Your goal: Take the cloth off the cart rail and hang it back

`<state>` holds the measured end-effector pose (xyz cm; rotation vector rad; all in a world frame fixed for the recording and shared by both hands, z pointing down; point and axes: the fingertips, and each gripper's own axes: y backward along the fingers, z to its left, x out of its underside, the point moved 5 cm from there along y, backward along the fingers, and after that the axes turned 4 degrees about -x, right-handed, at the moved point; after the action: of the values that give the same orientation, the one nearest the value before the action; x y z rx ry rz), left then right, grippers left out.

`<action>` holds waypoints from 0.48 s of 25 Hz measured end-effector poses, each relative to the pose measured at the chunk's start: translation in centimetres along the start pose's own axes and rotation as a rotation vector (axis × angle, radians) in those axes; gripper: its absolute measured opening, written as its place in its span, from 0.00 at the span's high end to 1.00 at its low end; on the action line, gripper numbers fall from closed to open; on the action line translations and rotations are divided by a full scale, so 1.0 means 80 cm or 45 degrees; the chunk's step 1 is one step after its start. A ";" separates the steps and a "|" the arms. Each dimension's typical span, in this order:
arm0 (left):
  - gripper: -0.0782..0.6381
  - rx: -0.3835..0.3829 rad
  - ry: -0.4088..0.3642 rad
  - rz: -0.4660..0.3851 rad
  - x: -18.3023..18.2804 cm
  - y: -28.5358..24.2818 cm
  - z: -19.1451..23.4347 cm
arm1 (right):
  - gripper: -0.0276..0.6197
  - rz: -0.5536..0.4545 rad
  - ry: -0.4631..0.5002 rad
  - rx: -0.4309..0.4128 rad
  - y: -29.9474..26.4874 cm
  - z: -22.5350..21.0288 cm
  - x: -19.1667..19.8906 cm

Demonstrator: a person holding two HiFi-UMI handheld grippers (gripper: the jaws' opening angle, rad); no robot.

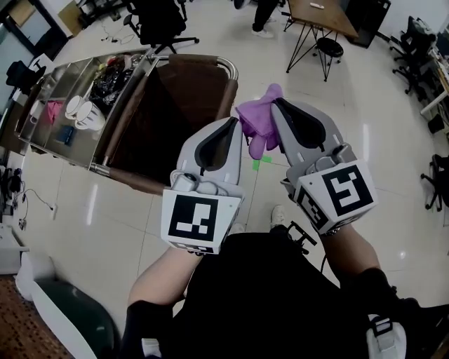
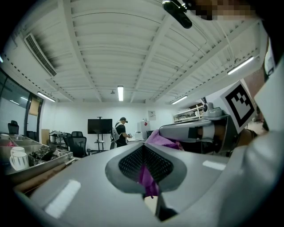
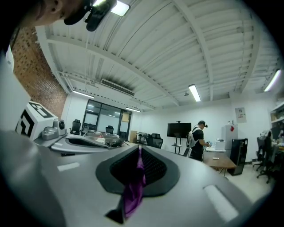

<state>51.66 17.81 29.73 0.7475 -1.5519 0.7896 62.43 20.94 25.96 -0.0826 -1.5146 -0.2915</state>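
A purple cloth [image 1: 258, 120] hangs bunched in the air between my two grippers, off to the right of the cart. The left gripper [image 1: 236, 122] is shut on the cloth's left side. In the left gripper view a purple fold [image 2: 148, 179] is pinched between the closed jaws. My right gripper [image 1: 276, 105] is shut on the cloth's upper right part, and purple fabric [image 3: 133, 189] trails out of its closed jaws. The cart's curved metal rail [image 1: 229, 69] lies bare, up and to the left of the cloth.
The steel cart [image 1: 49, 137] holds white cups [image 1: 82, 111] and clutter, with a dark brown bag [image 1: 172, 119] hung on its right end. Office chairs [image 1: 160, 24], a wooden table [image 1: 324, 15] with a stool, a green floor mark [image 1: 263, 162] and a person [image 2: 120, 131] stand around.
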 end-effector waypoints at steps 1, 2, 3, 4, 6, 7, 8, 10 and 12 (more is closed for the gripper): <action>0.89 -0.014 0.003 0.003 -0.011 -0.007 -0.005 | 0.93 -0.003 -0.002 -0.014 0.001 -0.011 -0.011; 0.89 -0.032 0.006 0.006 -0.021 -0.013 -0.012 | 0.93 -0.006 -0.004 -0.032 0.003 -0.021 -0.021; 0.89 -0.054 0.007 0.010 -0.028 -0.018 -0.018 | 0.93 -0.009 -0.007 -0.053 0.004 -0.031 -0.028; 0.89 -0.076 0.008 0.015 -0.032 -0.024 -0.022 | 0.93 -0.010 -0.012 -0.076 0.004 -0.040 -0.031; 0.89 -0.116 0.011 0.021 -0.031 -0.037 -0.025 | 0.93 -0.015 -0.022 -0.117 -0.002 -0.056 -0.029; 0.89 -0.138 0.013 0.023 -0.028 -0.044 -0.025 | 0.93 -0.021 -0.025 -0.138 -0.008 -0.063 -0.026; 0.89 -0.161 0.015 0.024 -0.026 -0.051 -0.023 | 0.93 -0.026 -0.026 -0.162 -0.014 -0.069 -0.022; 0.89 -0.209 0.014 0.023 -0.024 -0.066 -0.021 | 0.93 -0.036 -0.023 -0.211 -0.025 -0.083 -0.019; 0.89 -0.256 0.010 0.021 -0.029 -0.080 -0.024 | 0.93 -0.047 -0.026 -0.258 -0.032 -0.100 -0.022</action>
<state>58.28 15.87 28.07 0.5837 -1.6047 0.6367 69.50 16.85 23.40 -0.2191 -1.5045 -0.4741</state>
